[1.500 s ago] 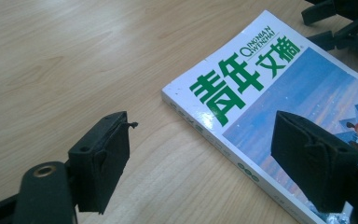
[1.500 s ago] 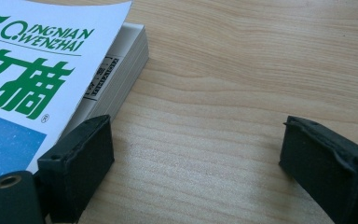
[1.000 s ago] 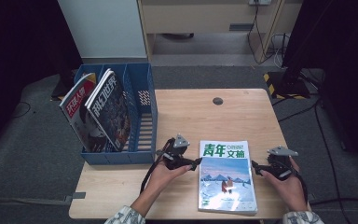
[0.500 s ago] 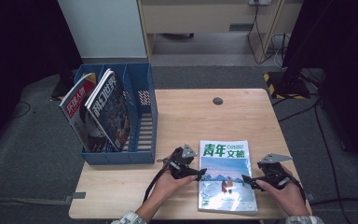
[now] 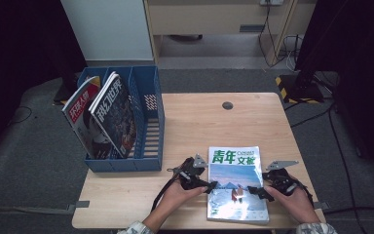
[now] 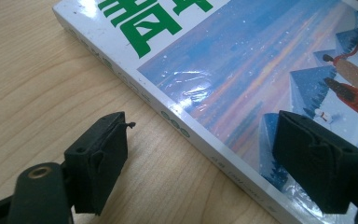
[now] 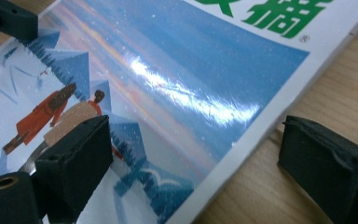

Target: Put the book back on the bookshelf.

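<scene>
A magazine (image 5: 236, 180) with green characters and a blue snowy cover lies flat near the table's front edge. My left gripper (image 5: 208, 186) is at its left side, open. In the left gripper view the magazine (image 6: 242, 70) has its spine edge between the jaws of that gripper (image 6: 203, 135), one jaw over the wood and one over the cover. My right gripper (image 5: 254, 191) is open at the right side. In the right gripper view the jaws of that gripper (image 7: 196, 135) straddle the edge of the magazine (image 7: 168, 70).
A blue file rack (image 5: 148, 122) stands at the table's left, with two magazines (image 5: 80, 114) (image 5: 112, 112) upright in its left slots. A round cable hole (image 5: 227, 105) sits at the back of the wooden table (image 5: 199, 126). Dark floor and cables surround it.
Both grippers have slid toward the front edge and inward, closing in on the magazine's two sides. The magazine has not moved.
</scene>
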A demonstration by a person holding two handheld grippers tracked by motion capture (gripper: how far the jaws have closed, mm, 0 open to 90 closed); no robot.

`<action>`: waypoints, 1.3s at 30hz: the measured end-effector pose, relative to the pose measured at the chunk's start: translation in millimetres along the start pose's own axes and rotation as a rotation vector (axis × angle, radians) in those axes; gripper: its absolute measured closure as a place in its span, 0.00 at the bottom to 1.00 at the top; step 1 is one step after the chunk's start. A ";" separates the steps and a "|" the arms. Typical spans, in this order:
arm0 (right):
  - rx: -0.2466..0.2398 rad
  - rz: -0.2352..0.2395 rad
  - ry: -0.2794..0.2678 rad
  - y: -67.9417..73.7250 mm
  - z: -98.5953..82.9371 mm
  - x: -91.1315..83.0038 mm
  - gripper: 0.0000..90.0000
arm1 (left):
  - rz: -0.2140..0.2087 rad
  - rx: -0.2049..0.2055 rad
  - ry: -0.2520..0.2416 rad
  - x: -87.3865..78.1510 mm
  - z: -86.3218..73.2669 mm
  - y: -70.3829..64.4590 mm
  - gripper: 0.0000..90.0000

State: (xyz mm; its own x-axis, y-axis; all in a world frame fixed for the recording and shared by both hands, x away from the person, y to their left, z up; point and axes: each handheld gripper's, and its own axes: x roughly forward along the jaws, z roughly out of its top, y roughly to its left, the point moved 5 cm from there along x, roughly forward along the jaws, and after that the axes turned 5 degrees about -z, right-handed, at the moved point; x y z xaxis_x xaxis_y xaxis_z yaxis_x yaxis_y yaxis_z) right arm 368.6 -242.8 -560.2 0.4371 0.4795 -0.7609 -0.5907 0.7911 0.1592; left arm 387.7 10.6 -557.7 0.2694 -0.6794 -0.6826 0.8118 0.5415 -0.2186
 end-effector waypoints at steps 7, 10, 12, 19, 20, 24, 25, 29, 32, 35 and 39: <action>-0.016 0.001 -0.010 -1.4 4.1 5.5 0.07 | -0.075 -0.015 -0.003 4.8 -2.7 -4.9 0.19; -0.021 0.010 -0.011 -2.1 4.3 5.7 0.06 | -0.084 -0.005 -0.003 6.4 -2.2 -8.0 0.19; -0.026 0.012 -0.014 -2.9 4.8 6.1 0.06 | -0.085 -0.004 -0.002 6.7 -2.0 -8.3 0.19; -0.024 0.022 -0.039 -2.9 13.1 13.7 0.08 | -0.072 -0.013 0.009 3.7 -3.0 -3.8 0.17; -0.028 0.025 -0.041 -3.4 14.5 15.0 0.08 | -0.072 -0.017 0.008 3.2 -3.3 -3.0 0.17; -0.033 0.030 -0.043 -6.1 17.3 16.0 0.12 | -0.069 -0.019 0.007 2.5 -3.9 -2.3 0.17; -0.029 0.027 -0.047 -6.9 17.1 15.2 0.14 | -0.070 -0.018 0.007 2.5 -3.9 -2.3 0.17; -0.041 0.021 -0.048 -6.7 17.1 13.0 0.17 | -0.071 -0.016 0.008 2.4 -4.1 -2.1 0.17; -0.059 0.012 -0.053 -5.7 17.1 9.9 0.23 | -0.071 -0.016 0.007 2.5 -4.1 -2.1 0.17; -0.064 0.018 -0.056 -5.4 15.9 5.8 0.27 | -0.071 -0.016 0.007 2.4 -4.2 -2.1 0.17; -0.074 0.032 -0.053 -3.9 12.5 1.6 0.29 | -0.071 -0.017 0.003 2.6 -4.3 -2.2 0.17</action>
State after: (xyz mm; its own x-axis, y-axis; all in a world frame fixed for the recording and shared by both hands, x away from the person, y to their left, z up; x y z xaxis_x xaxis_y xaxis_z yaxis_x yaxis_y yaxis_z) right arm 380.1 -240.3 -554.1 0.4510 0.5251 -0.7217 -0.6524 0.7458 0.1349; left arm 384.4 9.8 -562.0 0.2093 -0.7148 -0.6673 0.8199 0.5002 -0.2786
